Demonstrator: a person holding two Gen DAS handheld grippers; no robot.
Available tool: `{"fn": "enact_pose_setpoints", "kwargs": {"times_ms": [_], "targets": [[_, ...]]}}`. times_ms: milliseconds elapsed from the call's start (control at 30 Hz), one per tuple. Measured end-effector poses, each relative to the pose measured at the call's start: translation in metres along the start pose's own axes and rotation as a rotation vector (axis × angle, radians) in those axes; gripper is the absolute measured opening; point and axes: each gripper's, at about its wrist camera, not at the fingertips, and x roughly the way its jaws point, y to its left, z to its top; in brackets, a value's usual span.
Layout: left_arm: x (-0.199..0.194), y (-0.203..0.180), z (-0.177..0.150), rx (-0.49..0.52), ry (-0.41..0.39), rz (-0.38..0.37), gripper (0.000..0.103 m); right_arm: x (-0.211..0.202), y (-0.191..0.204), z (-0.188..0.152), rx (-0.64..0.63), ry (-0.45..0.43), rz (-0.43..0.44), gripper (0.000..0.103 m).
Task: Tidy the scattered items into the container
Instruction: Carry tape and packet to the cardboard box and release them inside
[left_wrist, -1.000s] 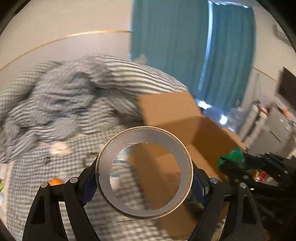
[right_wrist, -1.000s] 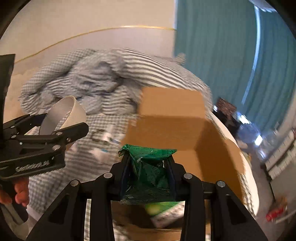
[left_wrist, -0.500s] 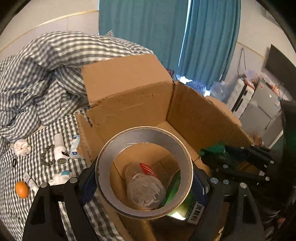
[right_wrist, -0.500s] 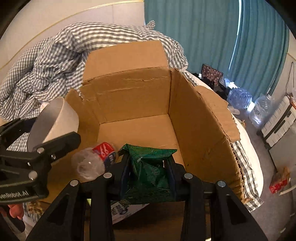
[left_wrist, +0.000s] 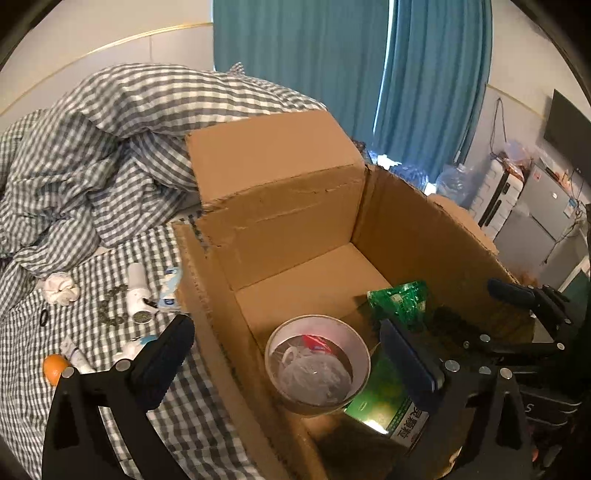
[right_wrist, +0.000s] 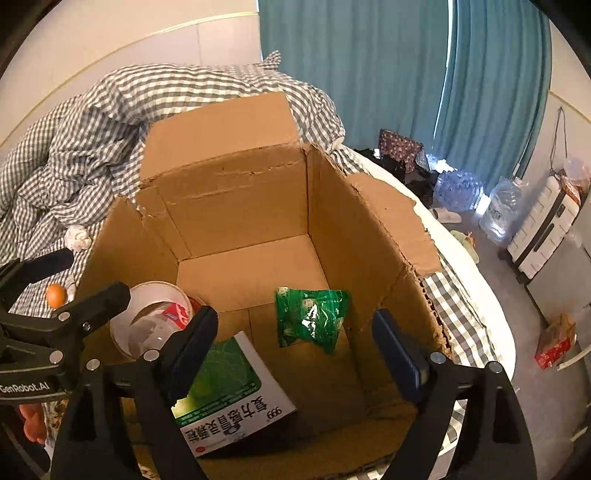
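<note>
Tape roll (left_wrist: 317, 365), green packet (right_wrist: 312, 319) newly unclamped

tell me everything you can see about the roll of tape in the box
The roll of tape is a wide ring with a pale cardboard-looking core and a silvery-grey outer band. It sits tilted inside the cardboard box, in its near left corner, free of both open grippers. Through its hole show a crumpled clear plastic bottle and its red label. A green-and-white medicine box lies right beside it; whether they touch is unclear.
</note>
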Motion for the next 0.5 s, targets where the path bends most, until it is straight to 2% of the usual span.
{"fn": "enact_pose_setpoints", "kwargs": {"times_ms": [233, 333, 500], "targets": [[-0.057, 0.031, -0.003, -0.053, -0.069, 0.084, 0.103, -0.041, 0.022, 0.005, -0.032, -0.056, 0.022, 0.085], [-0.086, 0.054, -0.015, -0.106, -0.093, 0.132, 0.103, -0.062, 0.039, 0.005, -0.058, -0.085, 0.039, 0.085], [-0.120, 0.094, -0.040, -0.200, -0.084, 0.210, 0.103, -0.094, 0.076, -0.003, -0.103, -0.132, 0.095, 0.088]]}}
